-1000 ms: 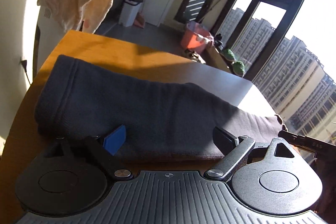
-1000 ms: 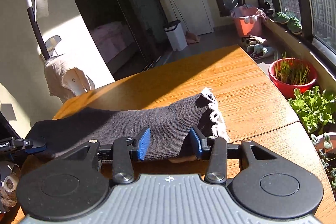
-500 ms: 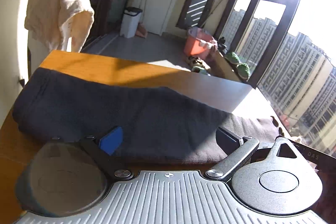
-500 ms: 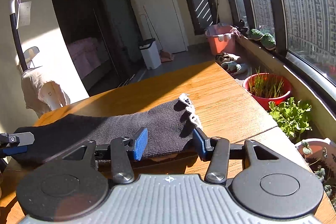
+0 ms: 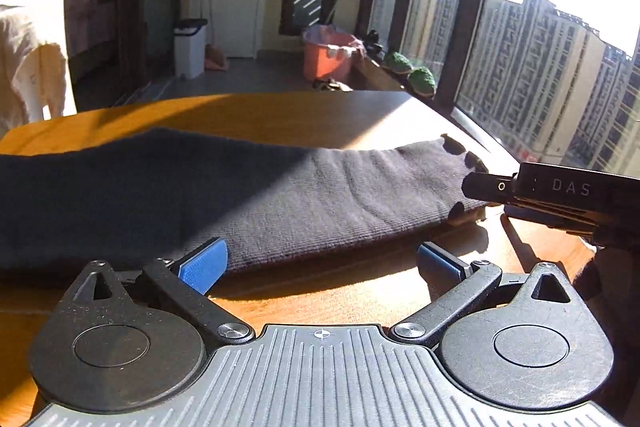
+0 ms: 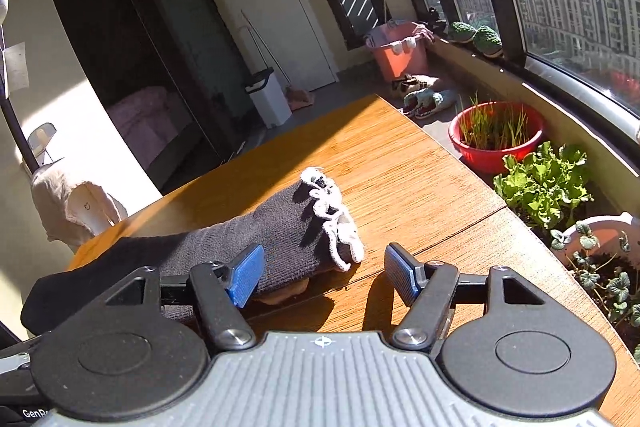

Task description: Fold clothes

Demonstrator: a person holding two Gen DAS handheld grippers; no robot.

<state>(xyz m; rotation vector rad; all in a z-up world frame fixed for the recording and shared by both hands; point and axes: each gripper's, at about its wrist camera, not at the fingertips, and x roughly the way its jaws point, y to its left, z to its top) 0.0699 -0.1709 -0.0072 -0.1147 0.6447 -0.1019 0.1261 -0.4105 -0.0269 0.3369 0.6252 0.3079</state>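
A dark grey knitted garment (image 5: 248,195) lies folded into a long band across the wooden table (image 5: 280,115). In the right wrist view the same garment (image 6: 256,239) ends in a white lace trim (image 6: 336,223). My left gripper (image 5: 320,265) is open just in front of the garment's near edge, holding nothing. My right gripper (image 6: 324,275) is open too, its left pad against the cloth's end and its right pad over bare wood. The other gripper's black body (image 5: 560,195) shows at the right of the left wrist view.
A red pot of grass (image 6: 496,135) and leafy plants (image 6: 548,183) stand beside the table's right edge under the window. A cream cloth (image 6: 68,203) hangs beyond the far left corner. A pink bucket (image 6: 396,51) and white bin (image 6: 268,99) are on the floor behind.
Both grippers have opened wider and drawn back from the garment, which now lies flat on the table. Both cameras have swung to the right.
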